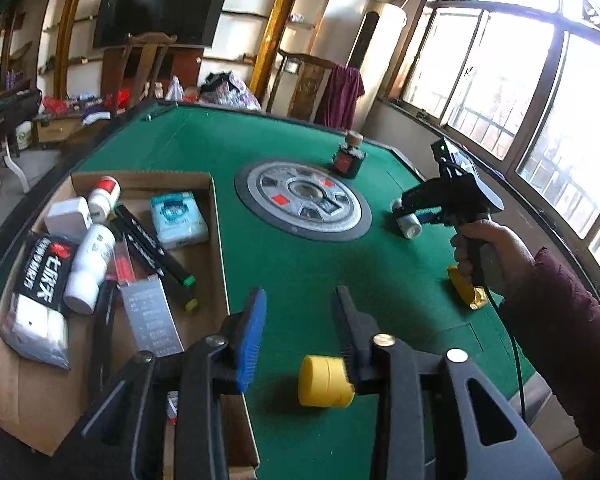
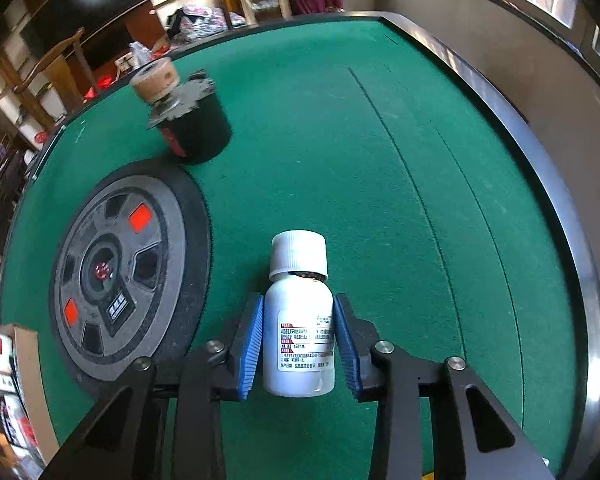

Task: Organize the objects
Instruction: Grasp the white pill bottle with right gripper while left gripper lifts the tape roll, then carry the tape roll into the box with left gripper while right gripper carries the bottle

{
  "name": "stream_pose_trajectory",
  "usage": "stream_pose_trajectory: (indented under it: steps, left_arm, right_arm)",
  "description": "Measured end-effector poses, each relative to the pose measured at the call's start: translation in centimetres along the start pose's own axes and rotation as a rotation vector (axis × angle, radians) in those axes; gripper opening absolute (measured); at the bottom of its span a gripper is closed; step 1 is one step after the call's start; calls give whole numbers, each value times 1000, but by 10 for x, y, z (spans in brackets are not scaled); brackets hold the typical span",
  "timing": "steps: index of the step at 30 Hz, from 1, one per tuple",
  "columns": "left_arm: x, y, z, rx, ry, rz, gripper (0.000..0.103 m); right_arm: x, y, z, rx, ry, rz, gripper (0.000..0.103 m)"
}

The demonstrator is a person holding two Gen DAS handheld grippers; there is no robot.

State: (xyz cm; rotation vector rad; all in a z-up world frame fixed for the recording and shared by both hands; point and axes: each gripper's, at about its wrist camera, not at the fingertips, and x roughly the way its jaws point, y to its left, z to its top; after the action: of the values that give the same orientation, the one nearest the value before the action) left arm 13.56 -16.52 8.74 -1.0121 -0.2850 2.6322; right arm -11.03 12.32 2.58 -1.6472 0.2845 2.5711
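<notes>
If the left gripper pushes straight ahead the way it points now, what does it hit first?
Probably nothing close: the left gripper points over bare green felt, with the round centre panel next in line. The yellow cap sits by its right-hand finger, short of the tips; depth is uncertain.

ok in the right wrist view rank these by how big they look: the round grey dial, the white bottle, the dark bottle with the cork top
Largest to smallest as they look in the right wrist view:
1. round grey dial
2. white bottle, though it sits closest to the camera, between the right gripper fingers
3. dark bottle with the cork top, farther off, so its true size against the white one is unsure
</notes>
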Motion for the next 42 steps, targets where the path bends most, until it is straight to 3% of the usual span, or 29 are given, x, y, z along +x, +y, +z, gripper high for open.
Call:
stream_pose_trajectory:
  steps: [1, 6, 16, 17, 18, 19, 20, 21, 23, 27, 29, 35, 38, 40, 42]
  left_arm:
    - [1, 0, -1, -6, 6, -2, 60]
    - [5, -18, -8, 65, 17, 15, 76]
    - [47, -55, -31, 232, 143, 97, 76]
    - [53, -55, -33, 236, 164, 102, 76]
    - [58, -55, -36, 238, 184, 103, 68]
    - [63, -53, -40, 236, 209, 105, 49]
    - [66, -52, -42, 243, 218, 129, 45]
    - [66, -52, -44, 258, 209, 151, 32]
    - [64, -45, -42, 200, 221, 91, 32]
    - [52, -43, -39, 180, 185, 93, 32]
    - [42, -42, -35, 162, 161, 80, 32]
    - [9, -29, -17, 78, 88, -11, 32]
    - [-9, -15, -11, 29, 46, -18, 32]
    - [-23, -1, -7, 4, 21, 2, 32]
    - [-39, 17, -4, -13, -9, 69, 32]
  right_arm:
    - [-1, 1, -4, -11, -1, 11, 37]
    - [-9, -1, -24, -39, 21, 111, 37]
    - [-32, -11, -73, -75, 81, 211, 37]
    - [-32, -7, -74, -79, 83, 215, 37]
    - [-33, -3, -75, -84, 85, 219, 37]
    - [-33, -2, -76, -87, 82, 220, 37]
    - [-31, -1, -75, -95, 73, 216, 37]
    - [-30, 1, -74, -105, 63, 208, 38]
    - [-29, 7, -74, -126, 49, 187, 38]
    - [-28, 19, -77, -186, -9, 121, 37]
    - [-29, 18, -79, -181, -21, 134, 37]
    - [-37, -3, -85, -66, 7, 332, 37]
    - [-48, -6, -88, -33, 6, 450, 37]
    - [-57, -3, -90, -34, -6, 507, 37]
    - [-68, 7, -92, -55, -10, 552, 37]
